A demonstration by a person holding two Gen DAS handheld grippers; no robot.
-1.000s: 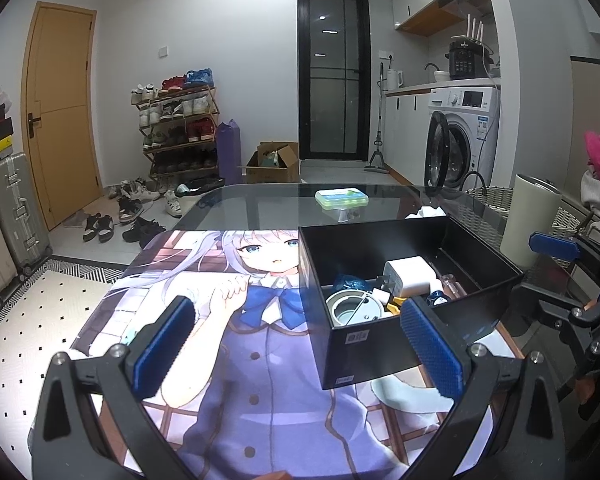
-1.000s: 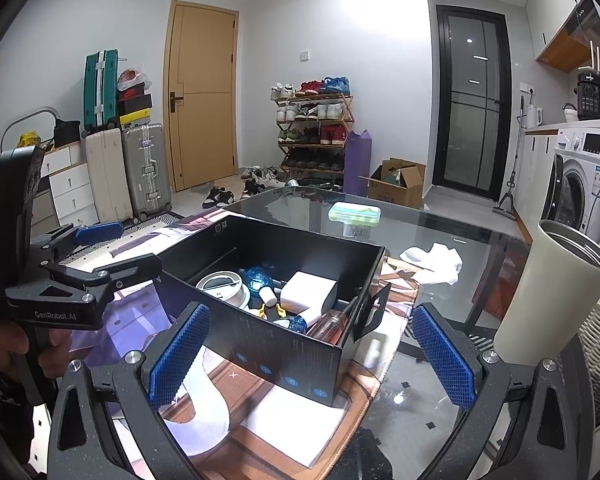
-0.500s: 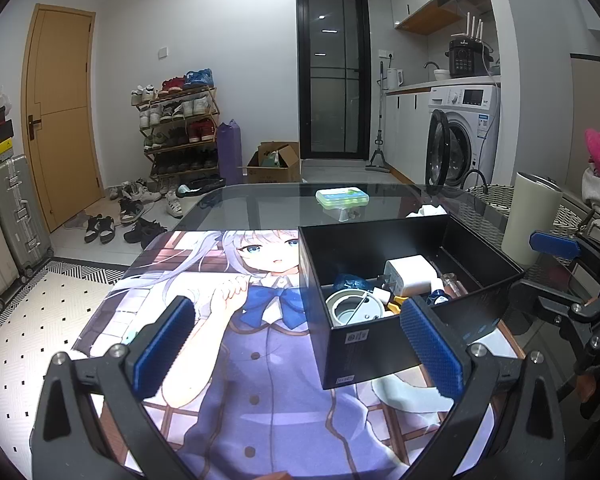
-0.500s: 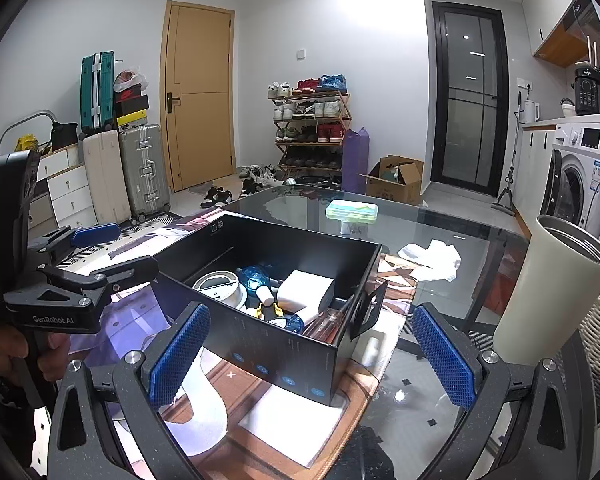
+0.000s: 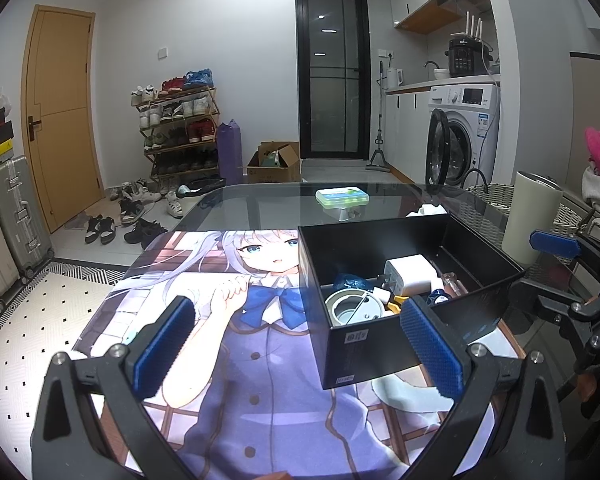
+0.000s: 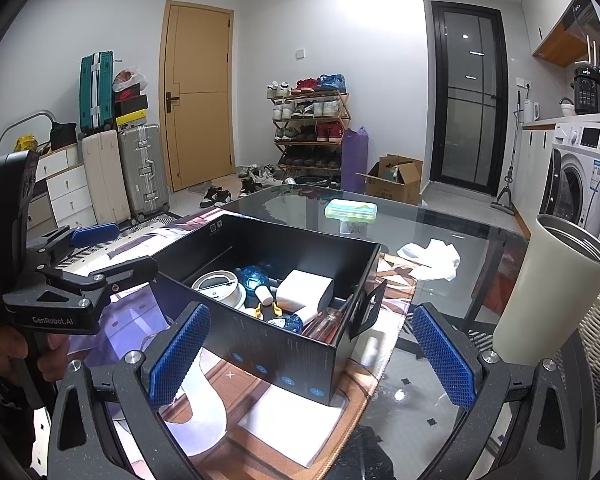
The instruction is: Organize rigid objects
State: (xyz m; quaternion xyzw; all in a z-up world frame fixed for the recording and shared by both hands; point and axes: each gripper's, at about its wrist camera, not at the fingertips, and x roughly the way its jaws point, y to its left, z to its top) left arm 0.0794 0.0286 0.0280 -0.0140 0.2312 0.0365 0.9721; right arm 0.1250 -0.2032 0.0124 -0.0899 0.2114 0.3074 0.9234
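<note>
A black open box stands on the anime-print mat. In it lie a tape roll, a white charger block, a blue faceted ball, a yellow clip and a clear pinkish bottle. My left gripper is open and empty, low over the mat just left of the box. My right gripper is open and empty, in front of the box's near corner. Each gripper shows in the other's view.
A green-and-white case sits on the glass table behind the box. A white cloth lies right of the box. A tall cream tumbler stands at the table's right edge.
The right wrist view has risen slightly, so the box sits a little lower and farther. The left gripper has barely moved. Both grippers stay open.
</note>
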